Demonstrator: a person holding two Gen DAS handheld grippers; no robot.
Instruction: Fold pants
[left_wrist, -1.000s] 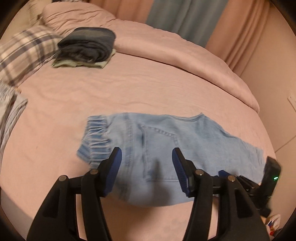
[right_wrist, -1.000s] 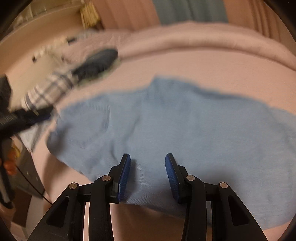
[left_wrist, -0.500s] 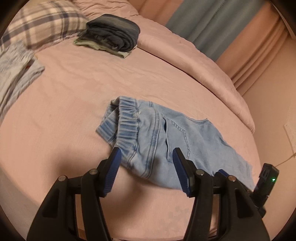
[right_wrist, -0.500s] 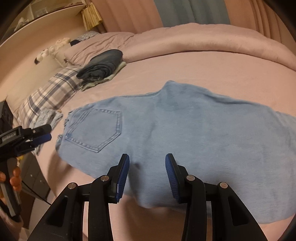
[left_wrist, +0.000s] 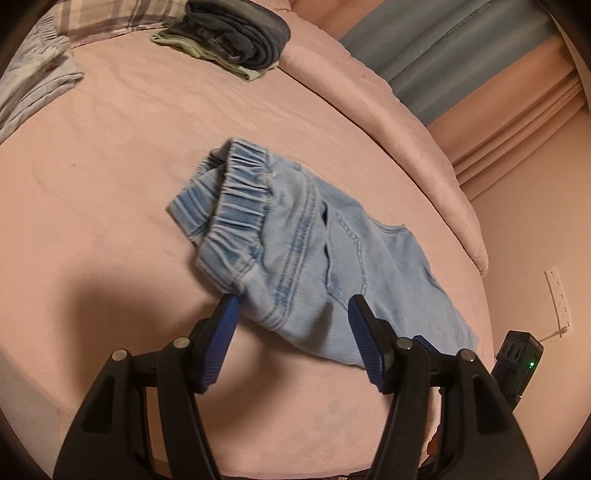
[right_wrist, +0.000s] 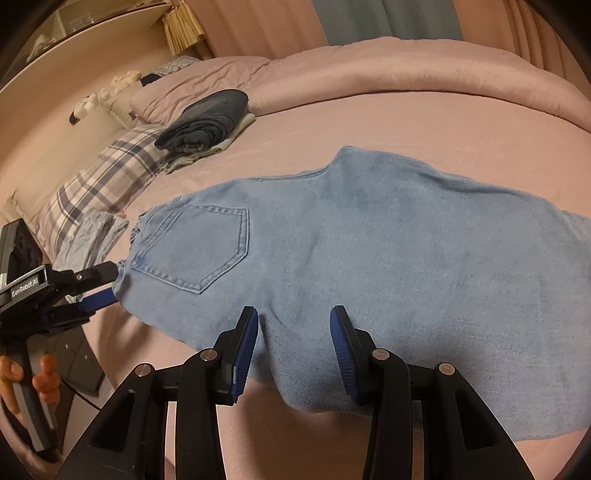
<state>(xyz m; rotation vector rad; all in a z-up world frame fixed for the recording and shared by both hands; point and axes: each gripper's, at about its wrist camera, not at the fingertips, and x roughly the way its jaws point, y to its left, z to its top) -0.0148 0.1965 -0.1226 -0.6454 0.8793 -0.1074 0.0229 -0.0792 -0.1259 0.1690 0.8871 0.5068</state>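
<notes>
Pants (left_wrist: 295, 258) fill the middle; left tongs (left_wrist: 291, 314) have just been opening toward the waistband corner, right tongs (right_wrist: 293, 328) gape over cloth, gripping nothing yet.

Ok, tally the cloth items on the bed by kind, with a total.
Light blue jeans spread flat: 1
Folded clothes in the stack, dark denim on a pale green piece: 2
Loose pale blue garment: 1
Plaid pillow: 1
Pink pillow: 1
Pink duvet: 1
Total: 7

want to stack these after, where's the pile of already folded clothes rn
In the left wrist view the folded pile sits at the far end of the bed, beside the plaid pillow, well beyond the light denim pants.
</notes>
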